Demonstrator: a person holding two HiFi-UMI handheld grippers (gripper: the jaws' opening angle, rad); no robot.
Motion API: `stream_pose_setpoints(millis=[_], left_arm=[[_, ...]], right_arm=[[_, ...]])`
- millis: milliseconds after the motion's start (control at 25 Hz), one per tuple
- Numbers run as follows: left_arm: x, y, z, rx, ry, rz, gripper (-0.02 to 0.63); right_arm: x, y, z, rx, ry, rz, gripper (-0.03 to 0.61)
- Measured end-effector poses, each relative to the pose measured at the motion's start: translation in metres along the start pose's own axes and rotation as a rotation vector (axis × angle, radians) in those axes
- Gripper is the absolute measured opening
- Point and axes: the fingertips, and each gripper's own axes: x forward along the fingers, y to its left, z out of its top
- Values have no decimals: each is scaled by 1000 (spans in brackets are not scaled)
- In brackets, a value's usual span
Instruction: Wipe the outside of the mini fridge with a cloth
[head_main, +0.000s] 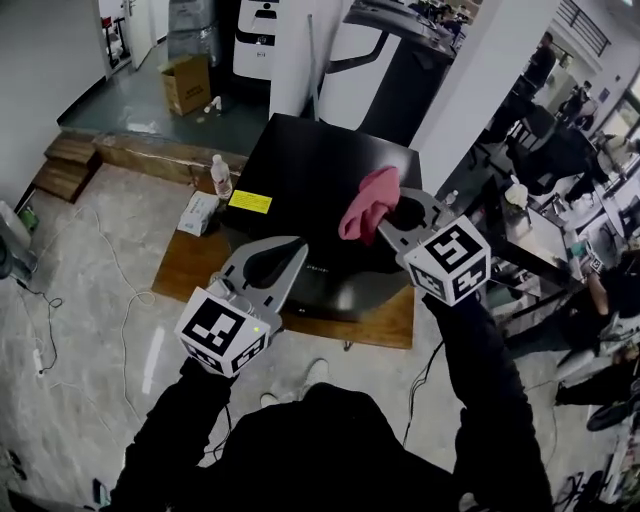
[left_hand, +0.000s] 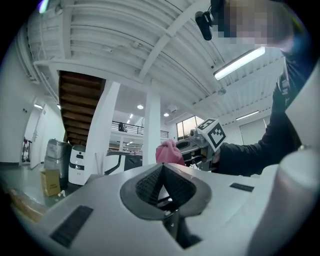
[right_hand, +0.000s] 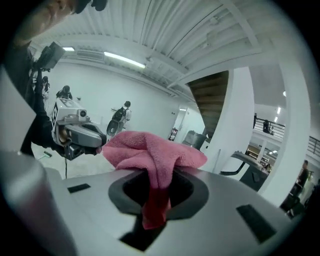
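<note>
**Jaws: clamped on the pink cloth at right, closed on nothing at left**

Pinching the cloth (right_hand: 150, 150) in the right gripper (head_main: 393, 216). One fold drawn down into the gap between the jaws, the bulk bunched up over the tips.

Pressed tight together on the left gripper (head_main: 288, 248), with nothing caught between.

Holding both grippers up in the air, well apart from each other, the right one further forward and higher in the head view. Each visible in the other's gripper view, against ceiling and room.

Seen from the head view, hanging the cloth over the near-right part of the top of the mini fridge (head_main: 320, 165). No telling from that view alone whether touching or clear.

Black fridge, standing on a low wooden platform (head_main: 185, 268), with a yellow label (head_main: 250, 202) on its top near the left edge.

Just beside its left side on the platform: a clear bottle (head_main: 221, 176) standing upright, then a pale packet (head_main: 198, 213) lying flat.

Well behind, on the floor: an open cardboard box (head_main: 186, 84).
</note>
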Motion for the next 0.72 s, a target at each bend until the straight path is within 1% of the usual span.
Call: stream_pose_setpoints(millis=[80, 160, 280, 440, 520, 640, 720], left_arm=[[4, 25, 14, 19, -13, 34, 6], [10, 52, 24, 41, -20, 69, 5], [28, 85, 29, 64, -8, 119, 6], [56, 129, 32, 75, 18, 181, 6], [67, 148, 31, 79, 28, 207, 6], [83, 171, 26, 83, 57, 232, 6], [93, 185, 22, 83, 75, 250, 6]], right_arm=[[30, -13, 14, -34, 16, 27, 64], [63, -26, 25, -43, 34, 68, 63], [111, -50, 26, -35, 85, 136, 63], [176, -93, 18, -39, 167, 199, 63], [210, -112, 9, -26, 201, 225, 63], [259, -138, -12, -5, 266, 261, 63], [288, -156, -29, -16, 299, 265, 63]])
